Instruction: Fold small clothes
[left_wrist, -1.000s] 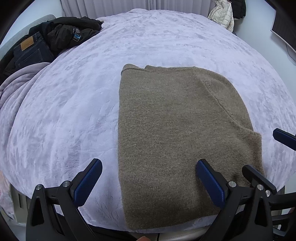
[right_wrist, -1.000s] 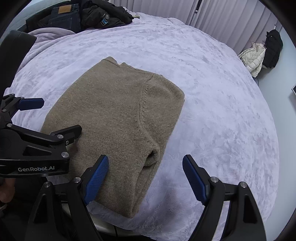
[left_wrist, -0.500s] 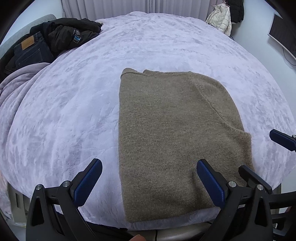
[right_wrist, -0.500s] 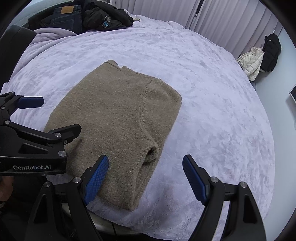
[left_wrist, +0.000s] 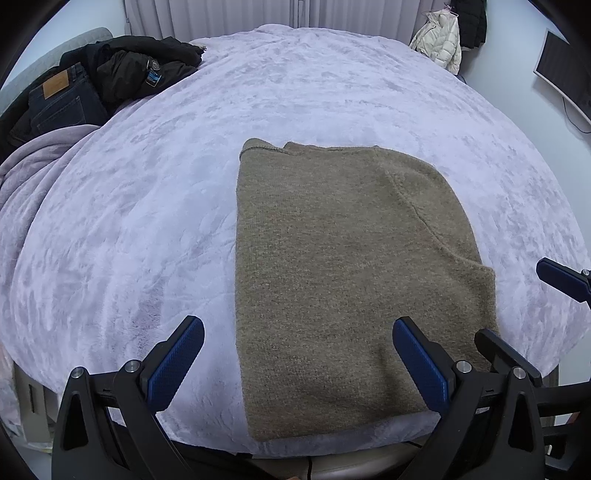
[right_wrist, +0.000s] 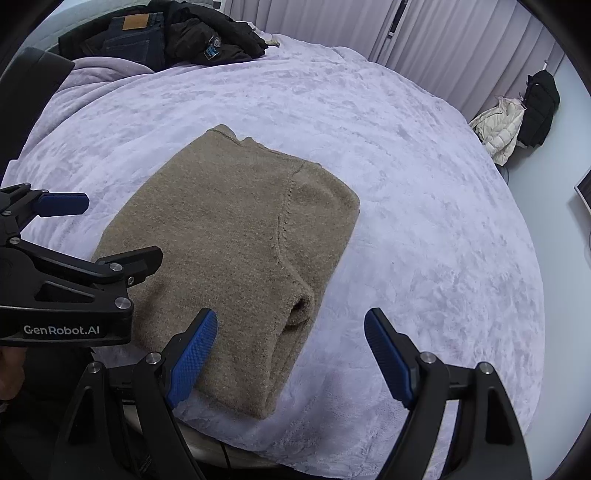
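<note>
Two grippers hang over the bed, both with blue-padded fingers spread wide and nothing between them. The left gripper (left_wrist: 297, 363) fills the bottom of its own view, one pad over bare cover, the other over the garment's lower right part. The right gripper (right_wrist: 290, 356) sits at the bottom of its view, straddling the garment's near right edge. And the folded tan knitted sweater (left_wrist: 343, 273) lies flat, centre frame, on the pale lilac plush bed cover (left_wrist: 129, 229), neckline at the far end, a sleeve seam curving down its right side. At left in the right wrist view, the left gripper's black body reads "GenRobot.AI" in white letters. Upper left, dark blue jeans (left_wrist: 61, 98) show a tan waist patch, lettering too small to read, beside a black jacket (left_wrist: 140, 70) with a small blue label, also unreadable. Upper right, a cream puffer coat (left_wrist: 441, 46) hangs by the wall.
</note>
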